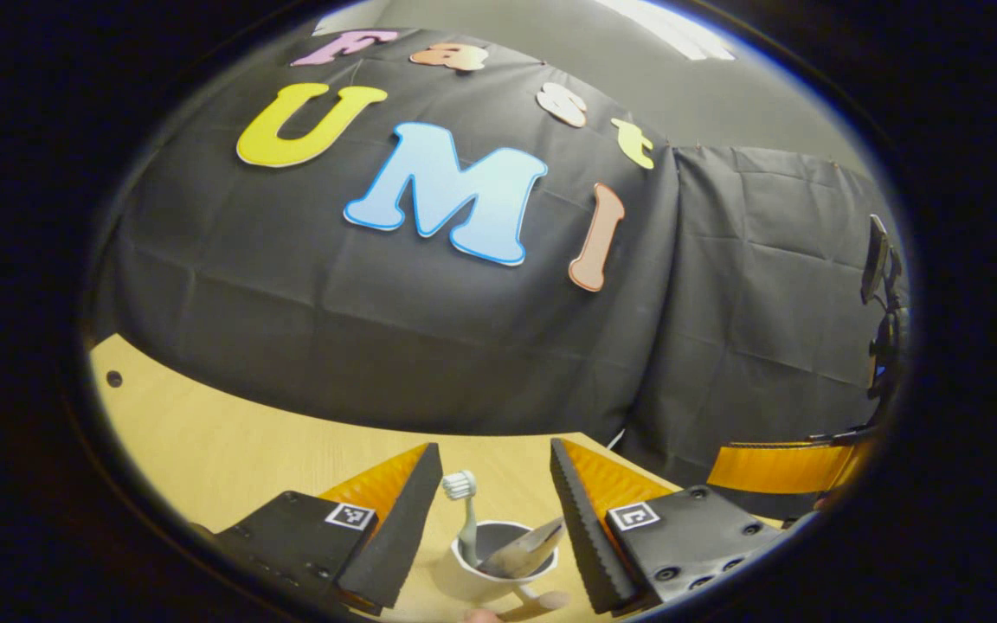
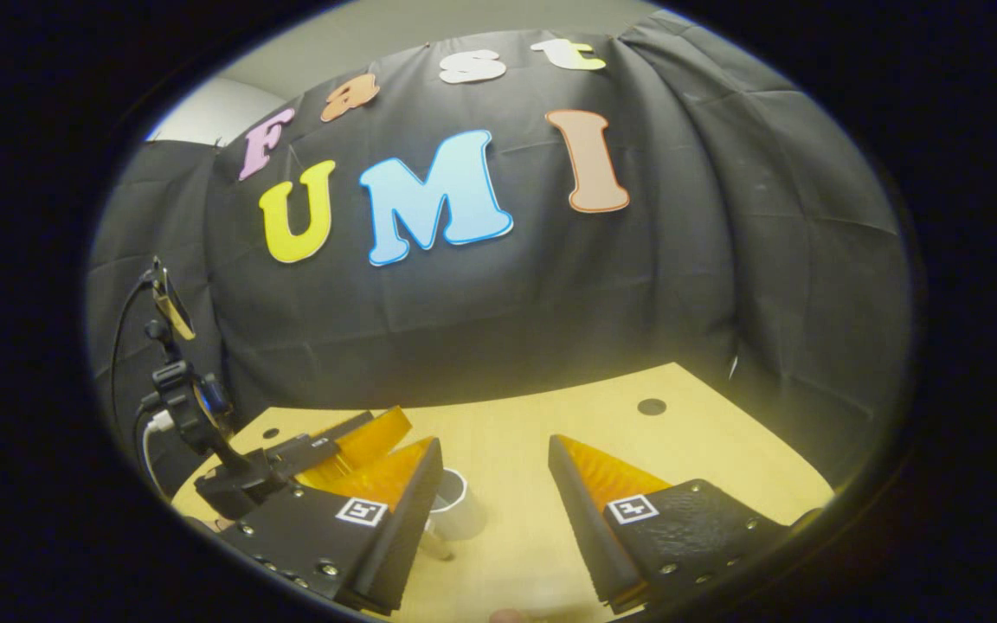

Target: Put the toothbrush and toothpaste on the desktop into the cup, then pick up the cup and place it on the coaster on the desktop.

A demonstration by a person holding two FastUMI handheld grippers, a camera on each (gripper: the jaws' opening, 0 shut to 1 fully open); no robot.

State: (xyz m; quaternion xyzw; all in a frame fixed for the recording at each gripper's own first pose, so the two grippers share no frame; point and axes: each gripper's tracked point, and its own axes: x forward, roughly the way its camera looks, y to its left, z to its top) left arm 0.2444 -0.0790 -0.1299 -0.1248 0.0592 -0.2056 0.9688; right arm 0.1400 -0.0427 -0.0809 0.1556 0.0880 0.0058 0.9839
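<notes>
Left gripper: the left gripper (image 1: 496, 519) hangs low over the wooden desktop (image 1: 230, 450), its two black-padded fingers spread wide and grasping nothing, one on each side of the cup.
Cup: a white cup (image 1: 481, 575) stands upright on the desktop between the left gripper's fingers, touching neither as far as the left gripper view shows.
Toothbrush: a pale toothbrush (image 1: 464, 510) stands in the cup, bristle head up and leaning toward the cup's left rim.
Toothpaste: a tan tube, apparently the toothpaste (image 1: 529, 552), rests slanted inside the cup with its upper end over the right rim.
Right gripper: the right gripper (image 2: 494, 510) is likewise released, fingers wide apart above bare desktop; in the left gripper view its orange side shows at the right edge.
Cup from the right: in the right gripper view the white cup sits just beside that gripper's left finger, partly hidden behind it; contact cannot be judged.
Coaster: cannot be made out.
</notes>
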